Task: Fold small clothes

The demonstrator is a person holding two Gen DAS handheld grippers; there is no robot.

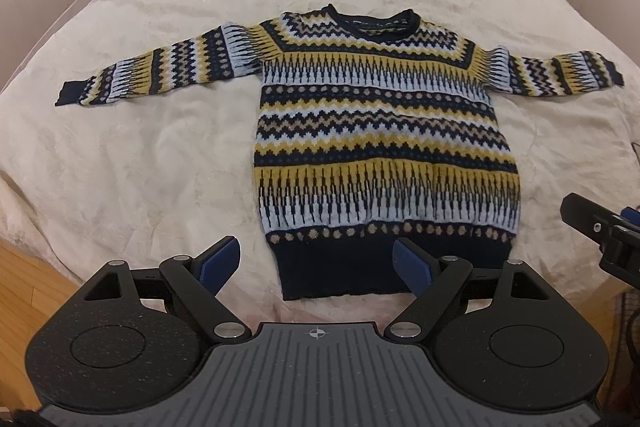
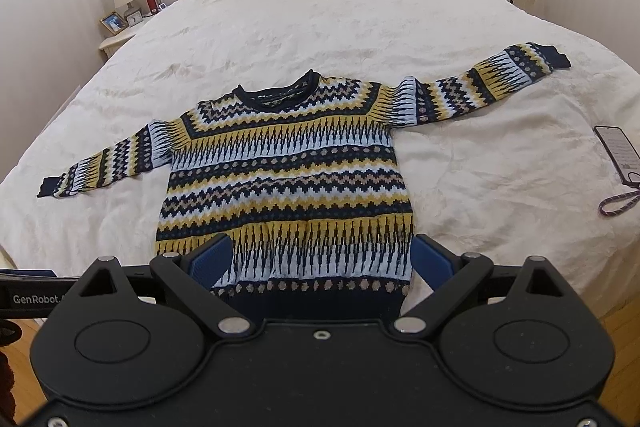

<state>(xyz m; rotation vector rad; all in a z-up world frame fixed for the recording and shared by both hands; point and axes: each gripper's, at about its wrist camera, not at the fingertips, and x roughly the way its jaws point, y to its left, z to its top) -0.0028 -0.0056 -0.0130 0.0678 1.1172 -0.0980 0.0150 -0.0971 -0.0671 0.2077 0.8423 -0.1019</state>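
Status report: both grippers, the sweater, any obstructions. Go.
Left gripper open, right gripper open, nothing held. Sweater flat on bed, sleeves spread, unfolded. Phone with strap lies clear of it, on the bed's right.

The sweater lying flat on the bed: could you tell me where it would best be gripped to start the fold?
Probably at a sleeve cuff. The sweater lies flat with both sleeves spread wide, so each cuff is a free, thin edge. Come from the outer side with the open left gripper, pinch the cuff and carry it across the body.
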